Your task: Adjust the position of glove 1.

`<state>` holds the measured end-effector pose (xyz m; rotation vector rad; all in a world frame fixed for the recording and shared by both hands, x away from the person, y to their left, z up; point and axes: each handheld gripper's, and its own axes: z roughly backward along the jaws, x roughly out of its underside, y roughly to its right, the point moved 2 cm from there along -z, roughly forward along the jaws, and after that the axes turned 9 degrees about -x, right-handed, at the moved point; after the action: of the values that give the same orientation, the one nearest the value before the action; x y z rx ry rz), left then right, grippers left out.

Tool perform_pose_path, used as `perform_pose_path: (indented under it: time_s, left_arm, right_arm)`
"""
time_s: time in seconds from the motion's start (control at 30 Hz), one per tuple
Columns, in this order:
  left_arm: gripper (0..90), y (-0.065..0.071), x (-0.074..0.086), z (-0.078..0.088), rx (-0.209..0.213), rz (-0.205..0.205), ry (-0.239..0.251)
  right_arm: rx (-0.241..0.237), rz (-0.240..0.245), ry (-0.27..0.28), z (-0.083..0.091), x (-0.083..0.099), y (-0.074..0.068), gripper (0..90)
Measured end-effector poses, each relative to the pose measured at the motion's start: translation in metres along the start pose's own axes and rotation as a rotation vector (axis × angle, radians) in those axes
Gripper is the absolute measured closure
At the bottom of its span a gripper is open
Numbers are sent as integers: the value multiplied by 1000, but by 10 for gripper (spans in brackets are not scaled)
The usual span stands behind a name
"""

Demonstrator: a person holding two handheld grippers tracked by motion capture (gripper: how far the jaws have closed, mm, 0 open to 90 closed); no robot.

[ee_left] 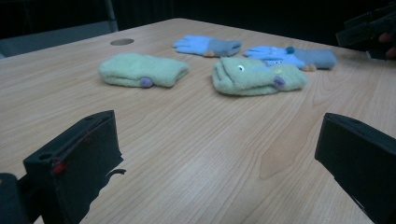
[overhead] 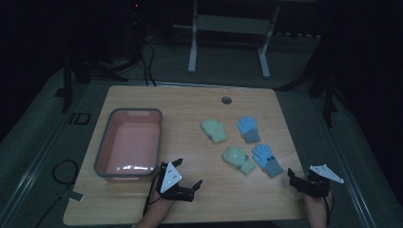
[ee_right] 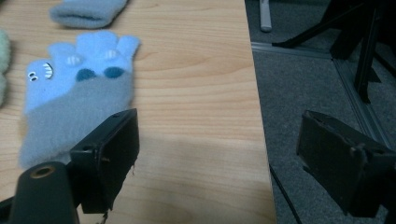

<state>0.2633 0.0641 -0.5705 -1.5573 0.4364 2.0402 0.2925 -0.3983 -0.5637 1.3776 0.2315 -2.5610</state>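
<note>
On the light wooden surface (overhead: 142, 99), the pink rectangular plastic bin with a grey rim (overhead: 129, 142) serves as landmark. Just right of its near corner rests the left claw (overhead: 190, 176), jaws wide apart with nothing between them. Four knitted fleece gloves lie farther right of the bin: two pale green gloves (overhead: 215, 131) (overhead: 237, 159), then two blue gloves with grey cuffs (overhead: 248, 129) (overhead: 267, 159). Farthest from the bin, at the surface's right edge, the right claw (overhead: 295, 179) stands spread and empty, just beside the nearer blue glove's cuff (ee_right: 70, 121).
</note>
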Motion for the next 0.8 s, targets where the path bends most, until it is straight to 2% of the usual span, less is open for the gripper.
perform_pose_path:
  time_s: [0.6,0.73,0.8]
  left_arm:
    - [4,1,0,0,5,-8,-4]
    - [4,1,0,0,4,-7,-2]
    - [4,1,0,0,3,-7,-1]
  right_arm:
    - [-26,-24,-10,0,-2,1,134]
    - [-50,-31,5,3,-9,2,134]
    - [-52,-13,6,6,-15,1,134]
